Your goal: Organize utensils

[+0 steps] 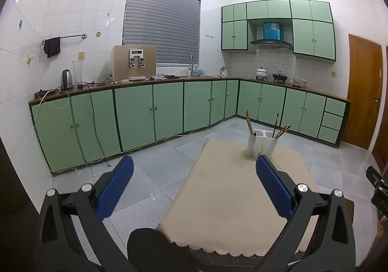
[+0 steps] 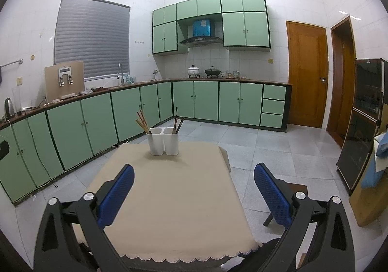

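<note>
A white two-compartment utensil holder [image 1: 262, 143] [image 2: 163, 141] stands near the far edge of a small table under a beige cloth [image 1: 232, 196] [image 2: 174, 199]. Light wooden chopsticks [image 1: 249, 123] [image 2: 141, 122] lean in its left compartment; dark chopsticks [image 1: 280, 130] [image 2: 177, 121] stand in the right one. My left gripper [image 1: 194, 167] is open and empty, held above the table's near left side. My right gripper [image 2: 194, 175] is open too, with nothing between its blue pads, hovering over the near half of the cloth.
Green floor cabinets [image 1: 150, 114] [image 2: 101, 121] run along the left and back walls under a counter with a kettle [image 1: 66, 80], water dispenser [image 1: 134, 62] and sink tap. A dark glass cabinet [image 2: 363, 121] and wooden doors [image 2: 306, 73] stand right. Grey tiled floor surrounds the table.
</note>
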`<move>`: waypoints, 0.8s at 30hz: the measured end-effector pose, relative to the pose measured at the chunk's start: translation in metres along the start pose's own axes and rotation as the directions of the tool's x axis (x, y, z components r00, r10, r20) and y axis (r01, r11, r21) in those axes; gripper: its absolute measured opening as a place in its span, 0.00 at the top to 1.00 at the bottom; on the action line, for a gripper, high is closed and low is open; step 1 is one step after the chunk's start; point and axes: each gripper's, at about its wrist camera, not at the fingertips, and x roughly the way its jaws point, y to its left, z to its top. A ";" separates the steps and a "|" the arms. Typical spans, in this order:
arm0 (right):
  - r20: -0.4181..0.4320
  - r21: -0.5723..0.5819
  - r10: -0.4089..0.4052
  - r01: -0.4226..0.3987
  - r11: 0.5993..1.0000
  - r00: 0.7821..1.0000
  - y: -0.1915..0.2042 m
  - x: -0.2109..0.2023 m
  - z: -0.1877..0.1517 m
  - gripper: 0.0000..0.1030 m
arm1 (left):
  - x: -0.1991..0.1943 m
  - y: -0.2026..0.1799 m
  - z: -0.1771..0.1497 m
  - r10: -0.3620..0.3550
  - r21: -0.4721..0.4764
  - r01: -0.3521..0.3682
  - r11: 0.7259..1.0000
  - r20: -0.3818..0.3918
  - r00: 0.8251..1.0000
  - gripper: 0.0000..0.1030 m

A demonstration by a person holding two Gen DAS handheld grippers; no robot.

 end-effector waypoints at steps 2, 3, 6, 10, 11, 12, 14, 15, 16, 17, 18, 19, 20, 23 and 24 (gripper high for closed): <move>-0.001 0.001 0.000 0.000 1.000 1.000 0.000 0.000 0.000 0.06 | 0.000 0.000 0.000 0.001 0.001 -0.001 1.000 -0.001 1.000 0.05; 0.000 0.002 0.000 0.000 1.000 1.000 0.000 0.000 0.000 0.06 | 0.001 0.000 0.000 0.000 0.001 0.000 1.000 -0.002 1.000 0.05; 0.001 0.002 -0.001 0.001 1.000 1.000 0.000 -0.001 0.000 0.06 | 0.000 0.002 0.000 -0.001 -0.001 0.001 1.000 -0.001 1.000 0.05; 0.001 0.002 -0.002 0.002 1.000 1.000 0.001 -0.001 0.000 0.06 | 0.001 0.002 0.000 -0.003 -0.001 0.003 1.000 -0.004 1.000 0.05; 0.002 0.001 -0.002 0.002 1.000 1.000 0.000 -0.002 0.000 0.06 | 0.001 0.002 -0.001 -0.003 -0.001 0.003 1.000 -0.005 1.000 0.05; 0.003 0.002 -0.002 0.002 1.000 1.000 0.000 -0.002 0.000 0.06 | 0.000 0.002 -0.001 -0.004 0.000 0.004 1.000 -0.005 1.000 0.05; 0.004 0.004 -0.003 0.003 1.000 1.000 0.000 -0.003 0.001 0.06 | 0.000 0.002 -0.001 -0.005 0.001 0.005 1.000 -0.005 1.000 0.05; 0.004 0.006 -0.003 0.003 1.000 1.000 0.000 -0.003 0.001 0.06 | 0.000 0.002 -0.001 -0.006 0.001 0.006 1.000 -0.006 1.000 0.05; 0.003 0.008 -0.003 0.003 1.000 1.000 0.000 -0.003 0.002 0.06 | 0.000 0.002 -0.001 -0.007 0.002 0.007 1.000 -0.006 1.000 0.05; 0.001 0.009 -0.002 0.002 1.000 1.000 0.000 -0.002 0.001 0.06 | 0.000 0.002 -0.001 -0.008 0.001 0.008 1.000 -0.006 1.000 0.05; 0.001 0.010 -0.002 0.002 1.000 1.000 0.001 -0.003 0.001 0.06 | 0.000 0.002 -0.002 -0.009 0.002 0.009 1.000 -0.006 1.000 0.05; 0.002 0.009 -0.003 0.003 1.000 1.000 0.001 -0.003 0.002 0.06 | -0.001 0.001 -0.002 -0.008 0.003 0.008 1.000 -0.006 1.000 0.05; 0.002 0.008 -0.002 0.002 1.000 1.000 0.001 -0.003 0.002 0.06 | 0.000 0.001 -0.002 -0.008 0.004 0.008 1.000 -0.006 1.000 0.05; 0.001 0.010 -0.002 0.002 1.000 1.000 0.000 -0.002 0.002 0.06 | -0.001 0.001 -0.003 -0.007 0.003 0.007 1.000 -0.005 1.000 0.05; 0.000 0.010 -0.001 0.001 1.000 1.000 0.001 -0.002 0.002 0.06 | 0.000 0.001 -0.003 -0.009 0.002 0.009 1.000 -0.006 1.000 0.05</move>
